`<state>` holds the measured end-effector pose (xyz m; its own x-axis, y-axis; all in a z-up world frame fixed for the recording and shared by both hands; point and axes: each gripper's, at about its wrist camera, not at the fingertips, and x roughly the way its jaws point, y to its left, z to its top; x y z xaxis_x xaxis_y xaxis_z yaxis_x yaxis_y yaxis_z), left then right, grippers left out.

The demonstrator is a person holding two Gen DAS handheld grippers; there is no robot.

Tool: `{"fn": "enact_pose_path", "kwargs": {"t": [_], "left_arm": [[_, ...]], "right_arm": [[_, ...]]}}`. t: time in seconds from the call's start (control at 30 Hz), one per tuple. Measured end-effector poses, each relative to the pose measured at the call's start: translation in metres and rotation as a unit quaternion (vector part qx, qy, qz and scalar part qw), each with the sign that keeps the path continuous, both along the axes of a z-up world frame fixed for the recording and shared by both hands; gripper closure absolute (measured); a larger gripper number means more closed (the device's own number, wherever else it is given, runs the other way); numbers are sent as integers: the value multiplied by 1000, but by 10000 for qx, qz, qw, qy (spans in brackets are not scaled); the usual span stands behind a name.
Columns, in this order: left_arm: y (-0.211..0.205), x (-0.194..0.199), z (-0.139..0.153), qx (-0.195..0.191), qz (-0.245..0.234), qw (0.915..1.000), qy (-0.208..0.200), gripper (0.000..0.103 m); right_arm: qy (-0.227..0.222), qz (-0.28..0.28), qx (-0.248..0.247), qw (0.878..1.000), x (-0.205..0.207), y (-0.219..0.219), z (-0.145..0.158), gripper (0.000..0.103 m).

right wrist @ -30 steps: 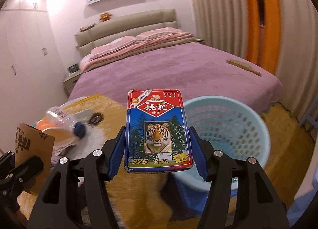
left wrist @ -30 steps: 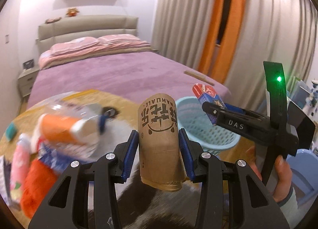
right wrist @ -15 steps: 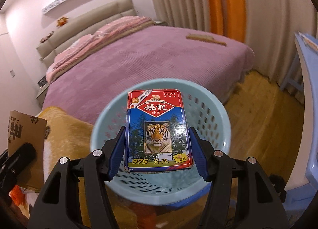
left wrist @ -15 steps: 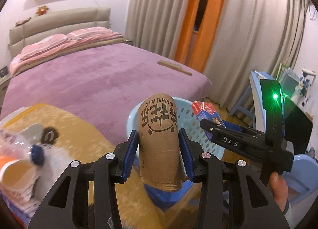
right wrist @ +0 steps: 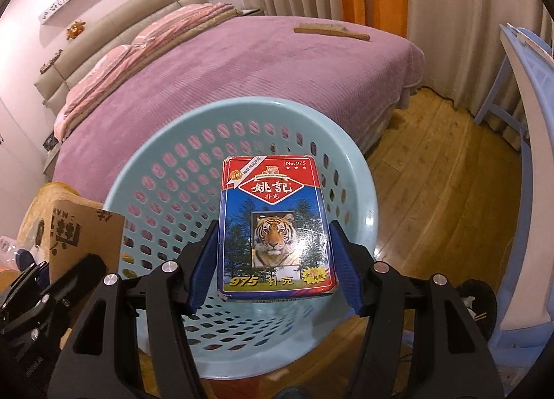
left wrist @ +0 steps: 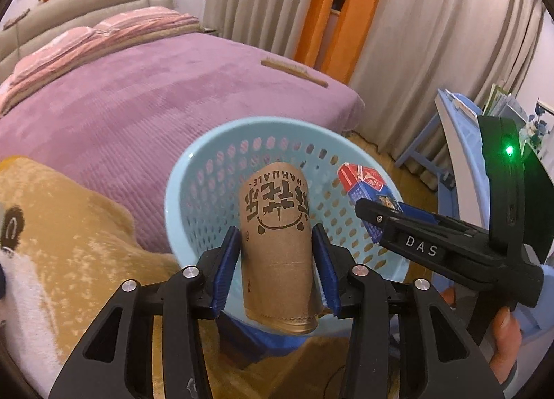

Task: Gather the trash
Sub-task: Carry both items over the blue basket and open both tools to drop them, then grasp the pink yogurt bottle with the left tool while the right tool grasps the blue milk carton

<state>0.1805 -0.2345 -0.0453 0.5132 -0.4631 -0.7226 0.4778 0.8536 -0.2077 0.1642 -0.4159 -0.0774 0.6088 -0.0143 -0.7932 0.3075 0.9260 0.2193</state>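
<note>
Brown paper cup: flattened kraft cup with black print, a bit crumpled at the near end, pinched between the blue pads of the left tool. It hangs above the near-left side of the basket.
Light-blue basket: perforated plastic laundry-style thing standing on the wooden floor, just beside the purple bed. Looks like the trash goes in here.
Card box: red and blue playing-card pack with a tiger on it, corners a little worn, squeezed flat between the pads of the right tool, right over the basket's opening.
Step in hand: I'd say it's the drop-off, both bits of trash carried over the bin and not let go yet.
Next move: probably just spread both tools so the stuff falls in. The cup sits closer to the rim, so nudging it further in first seems safer.
</note>
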Motion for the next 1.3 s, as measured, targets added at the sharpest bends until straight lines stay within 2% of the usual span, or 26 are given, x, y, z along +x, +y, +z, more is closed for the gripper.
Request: {"fn": "enact_pose_path", "kwargs": {"t": [0.17, 0.3, 0.4, 0.73, 0.93, 1.07, 1.2, 1.3], "left_arm": [[-3, 1, -5, 13, -57, 10000, 76, 55], [1, -2, 0, -79, 19, 9999, 68, 38], [7, -8, 9, -176, 46, 9998, -23, 33], [38, -44, 45, -583, 166, 9975, -355, 32], [79, -76, 68, -821, 472, 9933, -660, 32], [116, -97, 82, -1018, 793, 9882, -822, 32], [152, -114, 90, -1079, 1134, 9833, -932, 32], [182, -127, 92, -987, 1461, 9791, -1010, 32]], "right_arm": [[31, -35, 32, 10000, -1, -2, 0, 44], [-3, -79, 206, 9998, -5, -7, 2, 42], [-79, -96, 210, 9997, -10, -6, 9, 42], [-549, 163, 89, 9983, -35, 20, 52, 41], [-1012, 547, -151, 9933, -58, 63, 84, 41], [-1333, 986, -337, 9856, -74, 105, 100, 40], [-1637, 1575, -558, 9723, -85, 158, 112, 36], [-1767, 2010, -689, 9611, -90, 197, 114, 35]]}}
